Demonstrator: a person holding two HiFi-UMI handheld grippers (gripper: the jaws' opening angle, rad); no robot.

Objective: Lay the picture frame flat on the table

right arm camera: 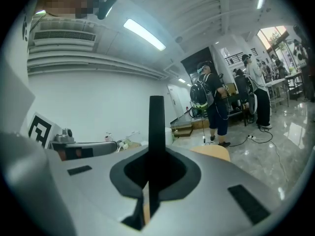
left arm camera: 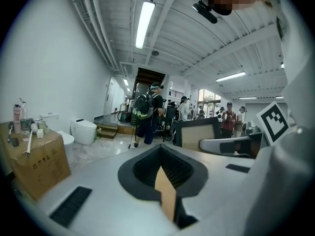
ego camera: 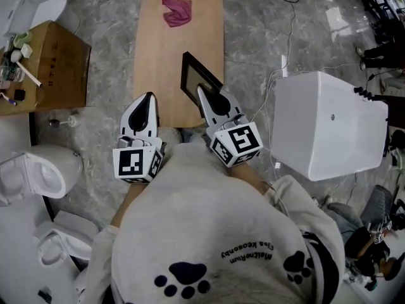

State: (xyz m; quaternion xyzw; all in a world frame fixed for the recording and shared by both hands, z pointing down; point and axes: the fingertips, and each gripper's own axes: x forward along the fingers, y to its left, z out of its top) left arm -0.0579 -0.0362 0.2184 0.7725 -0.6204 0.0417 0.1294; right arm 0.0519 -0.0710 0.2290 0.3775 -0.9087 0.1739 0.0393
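Head view looks steeply down on a long wooden desk [ego camera: 158, 43] with rounded ends, and both tools sit at its near end. The right tool [ego camera: 201, 91] is clenched on the picture frame [ego camera: 195, 75], pinching the near edge of its dark border. The frame stands up on edge on the near right part of the desk, turned at an angle to the desk's long side, so it is not lying flat.

Right gripper view shows the grip closely. The frame [right arm camera: 156, 127] is seen edge-on as a thin black strip that rises straight up from between the jaws of the right tool [right arm camera: 147, 191]. The jaws press against it from both sides, and the rounded end of the desk [right arm camera: 214, 154] lies beyond.

The left tool [ego camera: 149, 99] hangs just beside the desk's near left edge, apart from the frame. In the left gripper view the left tool [left arm camera: 162, 170] has its jaws closed together with nothing between them. The same view shows the frame [left arm camera: 199, 134] from the side, upright, a dark border around a pale tan panel, with the right tool [left arm camera: 231, 144] on it.

A crumpled pink cloth [ego camera: 176, 11] lies at the far end of the desk, well apart from the frame. On the marble floor stand a cardboard box [ego camera: 54, 65] at left, a toilet [ego camera: 38, 176] nearer, and a white tub [ego camera: 326, 125] at right.
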